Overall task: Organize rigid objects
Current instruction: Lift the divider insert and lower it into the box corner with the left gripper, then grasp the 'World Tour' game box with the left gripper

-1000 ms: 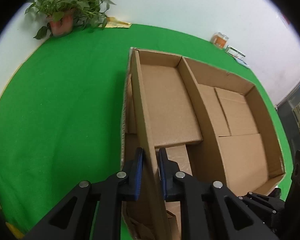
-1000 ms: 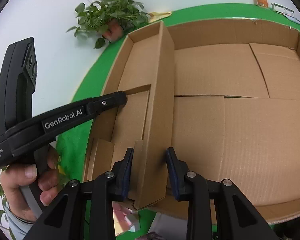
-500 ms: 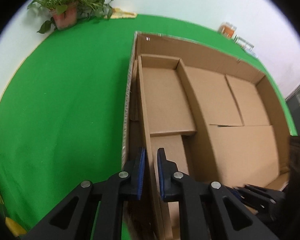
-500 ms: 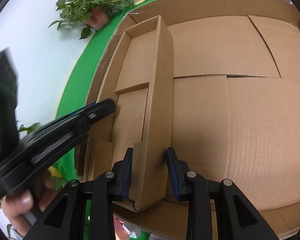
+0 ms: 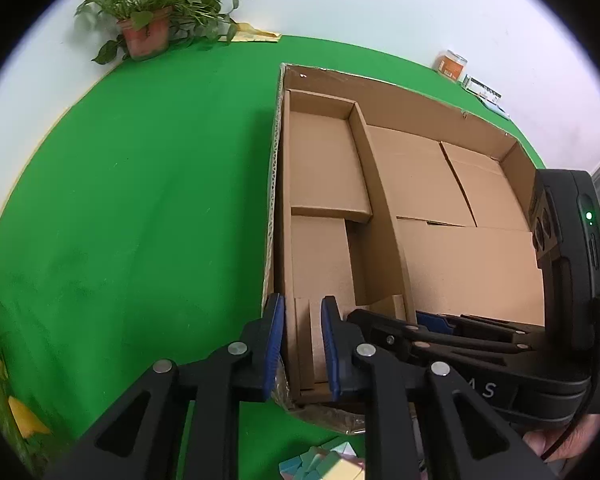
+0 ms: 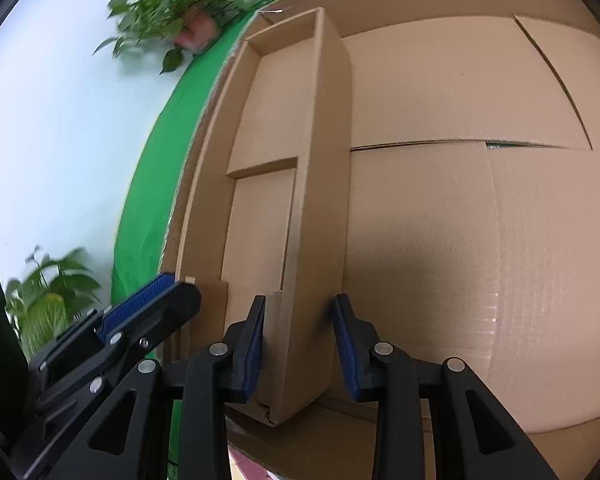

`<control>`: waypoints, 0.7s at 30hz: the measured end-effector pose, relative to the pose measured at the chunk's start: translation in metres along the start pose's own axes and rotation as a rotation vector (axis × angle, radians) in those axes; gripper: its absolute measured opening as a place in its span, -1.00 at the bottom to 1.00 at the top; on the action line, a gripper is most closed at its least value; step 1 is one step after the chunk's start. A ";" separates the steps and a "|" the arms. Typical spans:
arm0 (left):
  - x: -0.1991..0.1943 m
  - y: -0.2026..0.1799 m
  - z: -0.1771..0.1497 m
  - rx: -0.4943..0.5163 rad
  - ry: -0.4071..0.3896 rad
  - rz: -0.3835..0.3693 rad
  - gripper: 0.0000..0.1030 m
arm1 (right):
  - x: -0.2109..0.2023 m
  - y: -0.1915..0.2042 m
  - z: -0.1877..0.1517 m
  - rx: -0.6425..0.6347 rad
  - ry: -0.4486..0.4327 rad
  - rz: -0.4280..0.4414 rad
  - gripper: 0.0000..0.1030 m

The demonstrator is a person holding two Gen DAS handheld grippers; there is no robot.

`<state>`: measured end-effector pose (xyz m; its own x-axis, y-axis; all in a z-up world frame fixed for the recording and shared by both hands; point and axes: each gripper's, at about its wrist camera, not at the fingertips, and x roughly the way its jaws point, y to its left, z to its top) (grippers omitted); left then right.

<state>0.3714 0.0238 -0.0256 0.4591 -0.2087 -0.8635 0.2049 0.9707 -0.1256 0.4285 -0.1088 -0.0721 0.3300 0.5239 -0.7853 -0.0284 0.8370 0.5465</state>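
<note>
— Where's the narrow tray now?

— Down inside the big carton, lying flat on its floor and tight along its left wall. A second ago it was tipped up, its side rearing above the carton's rim; half a second ago it was nearly in.

— And the left claw?

— At the near left corner, one pad outside the carton's wall, the other inside the tray. Its jaws have just been opening: the gap is wider than before, though still narrow, with cardboard between the pads. From here I can't tell whether they pinch it or only straddle it.

— The right claw?

— On the near end of the tray's right wall, as it was earlier. The jaws stand narrowly apart with that wall and its flap between them, and the pads look to be against the cardboard on both sides, so it has hold of the tray.

— Anything else moved?

— The green cloth and potted plant sit as before.
</note>
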 end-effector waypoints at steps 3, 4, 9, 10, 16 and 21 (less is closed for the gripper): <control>-0.002 -0.007 -0.004 0.024 0.007 0.035 -0.81 | -0.012 0.000 -0.006 -0.006 -0.023 -0.005 -0.33; -0.003 -0.006 -0.005 0.013 0.007 0.042 -0.85 | -0.020 0.000 -0.011 -0.013 -0.041 -0.012 -0.29; -0.032 -0.015 -0.013 0.029 -0.098 0.092 -0.83 | -0.118 0.005 -0.056 -0.180 -0.289 -0.155 0.92; -0.042 -0.017 -0.016 0.039 -0.124 0.096 -0.70 | -0.141 0.005 -0.068 -0.213 -0.353 -0.193 0.99; -0.135 -0.035 -0.071 0.028 -0.461 0.054 0.99 | -0.231 -0.013 -0.161 -0.359 -0.581 -0.362 0.99; -0.162 -0.040 -0.113 -0.017 -0.410 -0.044 0.99 | -0.245 -0.034 -0.215 -0.378 -0.545 -0.312 0.99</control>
<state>0.1913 0.0319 0.0639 0.7571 -0.2771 -0.5916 0.2196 0.9608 -0.1691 0.1455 -0.2319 0.0390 0.7957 0.1820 -0.5777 -0.1481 0.9833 0.1059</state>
